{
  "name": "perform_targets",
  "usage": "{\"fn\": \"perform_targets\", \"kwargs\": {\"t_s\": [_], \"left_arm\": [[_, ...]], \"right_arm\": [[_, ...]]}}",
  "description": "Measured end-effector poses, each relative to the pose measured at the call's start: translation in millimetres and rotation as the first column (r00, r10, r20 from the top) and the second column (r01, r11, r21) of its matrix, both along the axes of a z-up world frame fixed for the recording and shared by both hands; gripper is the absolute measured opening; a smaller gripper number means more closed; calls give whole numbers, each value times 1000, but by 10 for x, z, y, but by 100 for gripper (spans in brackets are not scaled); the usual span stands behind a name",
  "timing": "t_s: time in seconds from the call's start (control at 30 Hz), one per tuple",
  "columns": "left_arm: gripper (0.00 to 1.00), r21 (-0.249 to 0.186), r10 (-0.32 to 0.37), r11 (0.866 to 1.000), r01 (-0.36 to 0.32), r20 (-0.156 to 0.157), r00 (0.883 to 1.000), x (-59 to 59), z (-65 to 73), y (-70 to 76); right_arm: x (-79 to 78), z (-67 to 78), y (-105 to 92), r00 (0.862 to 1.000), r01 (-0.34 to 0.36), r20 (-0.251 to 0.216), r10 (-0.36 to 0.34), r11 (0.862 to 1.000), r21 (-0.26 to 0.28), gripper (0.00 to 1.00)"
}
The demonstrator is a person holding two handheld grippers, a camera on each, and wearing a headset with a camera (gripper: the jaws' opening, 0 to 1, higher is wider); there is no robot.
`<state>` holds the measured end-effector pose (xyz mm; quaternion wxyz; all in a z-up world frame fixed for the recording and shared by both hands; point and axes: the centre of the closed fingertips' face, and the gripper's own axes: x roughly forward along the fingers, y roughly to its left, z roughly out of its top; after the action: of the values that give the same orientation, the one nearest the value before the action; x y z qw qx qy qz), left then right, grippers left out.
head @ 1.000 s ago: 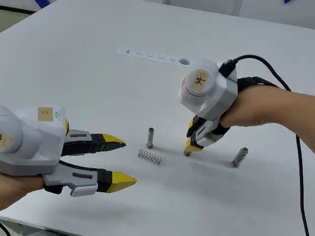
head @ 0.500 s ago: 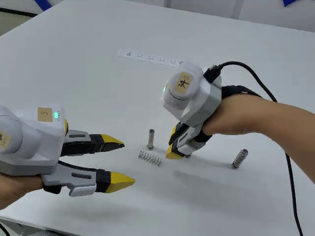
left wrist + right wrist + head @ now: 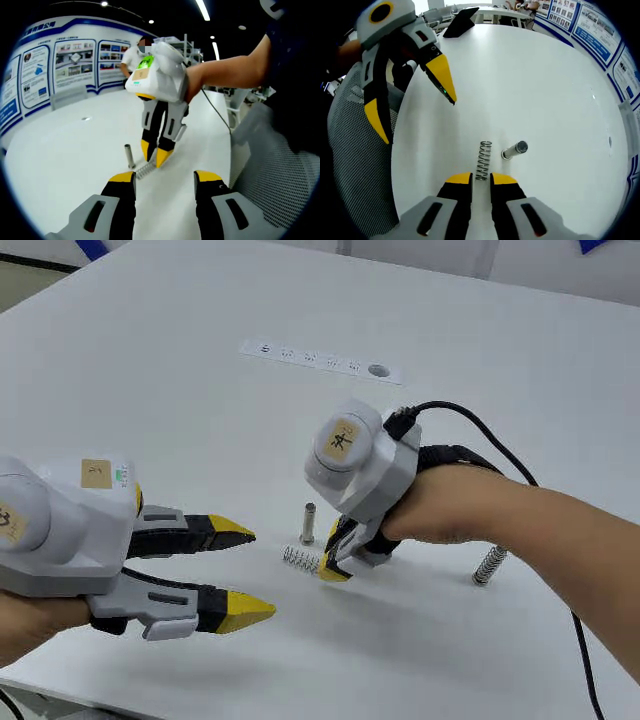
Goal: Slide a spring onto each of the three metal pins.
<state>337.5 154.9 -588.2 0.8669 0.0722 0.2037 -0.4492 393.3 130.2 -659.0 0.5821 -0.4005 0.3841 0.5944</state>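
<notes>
Head view: we find the left hand-held gripper (image 3: 260,572) spread wide over the bench (image 3: 150,390); the right hand-held gripper (image 3: 333,568) has its tips at the lying spring (image 3: 300,559). Left gripper view: the spring lies just ahead. Right gripper view: jaws narrowly parted astride the spring's near end; a pin (image 3: 514,149) stands ahead-right.

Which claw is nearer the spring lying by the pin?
Right. The right claw is at the spring's end; the left claw hovers open, clearly short of it.
</notes>
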Motion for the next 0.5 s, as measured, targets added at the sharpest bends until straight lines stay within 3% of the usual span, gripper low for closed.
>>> {"fn": "perform_targets", "kwargs": {"t_s": [0.3,0.5], "left_arm": [[47,2,7,1000,-7,-2,1000,-9,-14,27],[47,7,10,1000,-10,-5,1000,-7,-32,42]], "right_arm": [[11,-101,4,1000,19,0,-19,1000,-16,13],[9,-94,8,1000,12,6,-12,1000,-16,11]]}}
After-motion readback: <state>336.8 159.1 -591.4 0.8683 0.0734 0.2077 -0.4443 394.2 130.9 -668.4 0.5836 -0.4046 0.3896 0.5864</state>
